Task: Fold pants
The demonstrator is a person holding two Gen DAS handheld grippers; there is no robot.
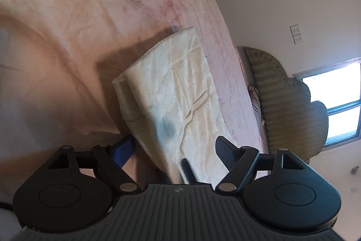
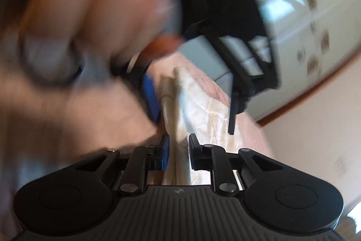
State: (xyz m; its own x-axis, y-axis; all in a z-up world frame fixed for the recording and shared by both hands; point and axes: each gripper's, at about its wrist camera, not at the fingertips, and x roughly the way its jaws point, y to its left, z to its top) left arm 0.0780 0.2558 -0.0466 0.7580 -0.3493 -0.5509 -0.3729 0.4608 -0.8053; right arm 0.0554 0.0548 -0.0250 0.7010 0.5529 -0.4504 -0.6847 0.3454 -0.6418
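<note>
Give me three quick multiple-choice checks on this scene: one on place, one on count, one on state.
1. Where do the folded cream pants lie?
A. on a wooden floor
B. on the pink bedspread
C. over a chair back

2. How many wall sockets sit above the window?
A. two
B. four
C. none

3. How does the left gripper stand?
A. shut on a sock
B. shut on nothing
C. open, one finger on each side of the pants' near end

Answers:
1 B: the left wrist view shows pink cover all around the pants.
2 A: two white plates sit stacked one above the other on the wall.
3 C: the blue-padded finger and the black finger stand wide apart, with the cloth between them.
</note>
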